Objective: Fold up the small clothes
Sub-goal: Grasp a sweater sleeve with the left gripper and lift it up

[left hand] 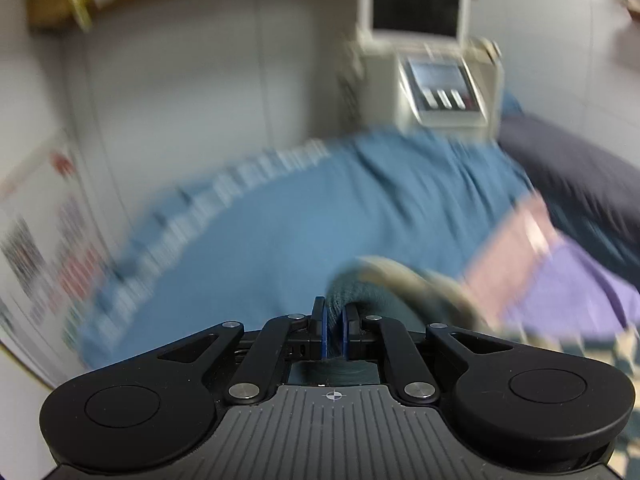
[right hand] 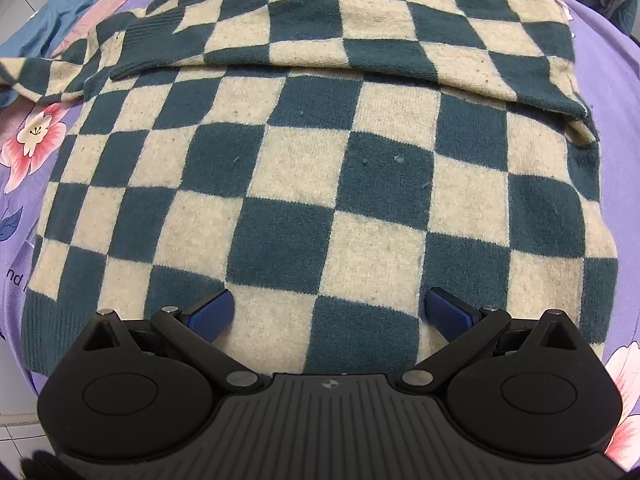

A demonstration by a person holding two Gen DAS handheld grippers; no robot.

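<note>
Sweater (right hand: 320, 168), the teal-and-cream checkered knit one, was lying spread out on a purple floral bedsheet (right hand: 624, 168), with one sleeve already laid across the chest near the top. So I'd say this was the sleeve-folding step, halfway through. The left tongs (left hand: 335, 330) were clenched on a bit of the knit, teal ribbing by the look of it, probably the other sleeve's cuff, held up off the bed. That view was super blurry, so I can't say exactly which part it was. The right tongs (right hand: 328, 314) were released, jaws spread wide, hovering over the lower body of the sweater near the hem, not gripping anything. My guess for next: carry that pinched sleeve across the chest, let go, then grab the hem and fold upward.
</note>
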